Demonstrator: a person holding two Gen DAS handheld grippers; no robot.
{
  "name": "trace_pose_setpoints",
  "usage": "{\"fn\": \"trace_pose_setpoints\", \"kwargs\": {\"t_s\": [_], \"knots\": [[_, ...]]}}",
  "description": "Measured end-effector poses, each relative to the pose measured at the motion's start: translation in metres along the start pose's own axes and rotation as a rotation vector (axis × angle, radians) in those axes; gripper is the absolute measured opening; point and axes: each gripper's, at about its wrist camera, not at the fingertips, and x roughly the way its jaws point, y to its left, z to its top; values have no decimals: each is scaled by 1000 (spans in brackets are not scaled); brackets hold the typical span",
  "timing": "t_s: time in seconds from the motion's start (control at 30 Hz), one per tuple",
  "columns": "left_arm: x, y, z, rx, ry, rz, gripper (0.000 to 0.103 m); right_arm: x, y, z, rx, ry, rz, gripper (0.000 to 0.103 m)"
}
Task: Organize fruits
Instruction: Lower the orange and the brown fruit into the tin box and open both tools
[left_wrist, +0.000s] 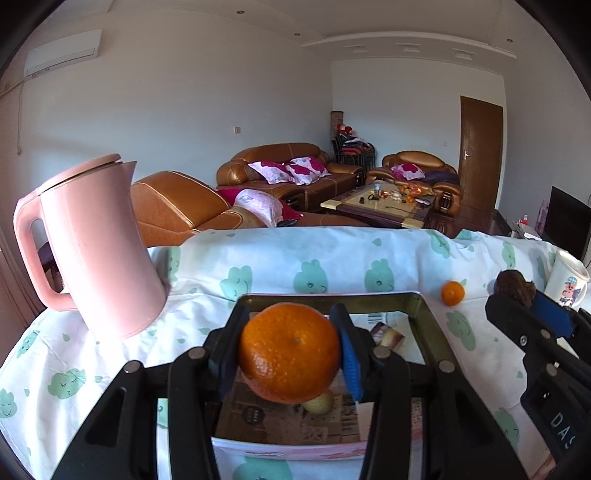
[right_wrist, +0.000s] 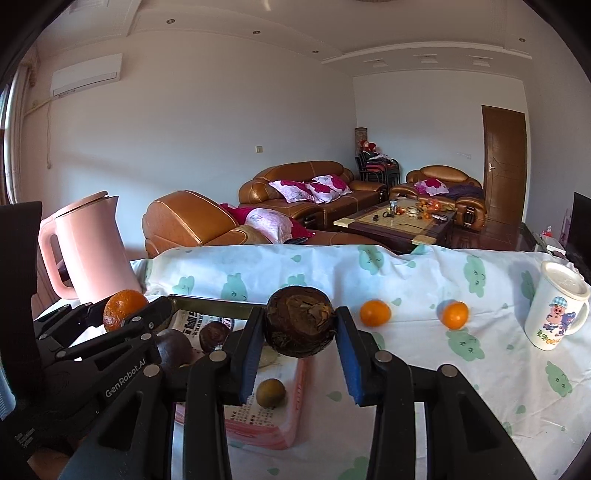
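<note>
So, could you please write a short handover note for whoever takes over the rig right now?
Left tongs: shut on a large orange, held above the tin box.
Right tongs: shut on a dark brown fruit, at the box's right edge.
Done: two dark fruits and a small greenish fruit lie in the box.
Left: set both held fruits down in the box, then collect the two small oranges on the tablecloth near the mug.
</note>
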Motion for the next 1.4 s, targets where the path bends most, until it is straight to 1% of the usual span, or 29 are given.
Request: {"fn": "trace_pose_setpoints", "kwargs": {"t_s": [0.2,0.33,0.43,0.6,0.73,0.97,1.1,1.3,1.4], "knots": [[9,29,5,-52,18,44,48,18,14,5,14,5,23,41],[17,39,4,-71,45,79,48,37,22,6,43,43,42,41],[24,35,-1,-45,67,87,48,43,28,-3,42,67,62,41],[30,21,-6,19,80,90,48,49,29,-12,16,103,59,41],[33,17,-9,35,95,93,48,55,32,-19,-6,138,62,41],[31,13,-11,62,81,116,48,59,42,-26,-56,170,91,41],[30,12,-12,73,72,121,48,59,42,-26,-53,177,105,41],[30,13,-12,71,65,116,48,62,39,-28,-36,201,165,41],[30,13,-12,61,67,109,48,63,35,-28,-6,209,230,41]]}}
